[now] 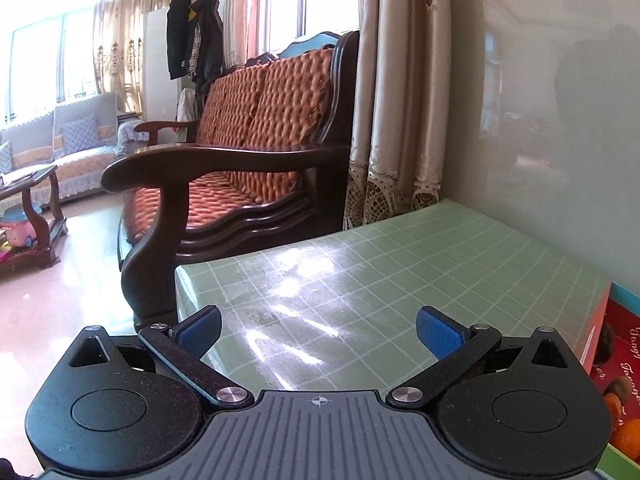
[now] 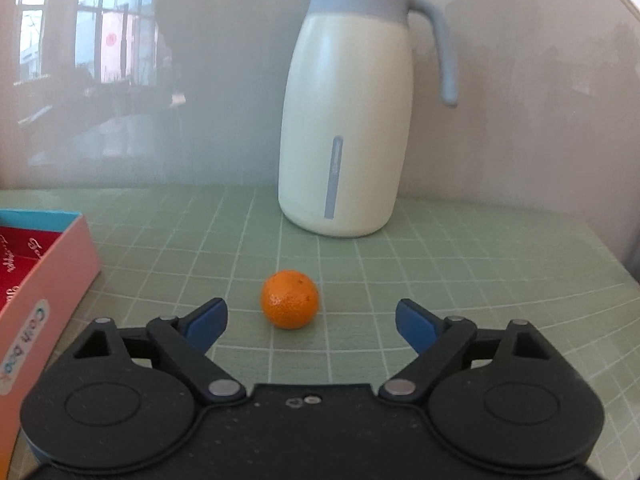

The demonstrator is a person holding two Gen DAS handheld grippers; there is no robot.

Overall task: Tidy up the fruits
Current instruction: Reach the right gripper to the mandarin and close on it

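Facing a tangerine on the table, the right gripper was spread, seemingly ready to pinch it; box at left, likely its destination; left gripper spread, empty, idle.

Table covered in a pale green cloth with a white grid, set against a grey glossy wall; sheen of window light on the cloth in the left wrist view. On it: a small orange, alone on the cloth near the front; a cream jug with a grey lid and handle, upright behind the orange by the wall; a pink box at the left, red inside, well apart from the orange.
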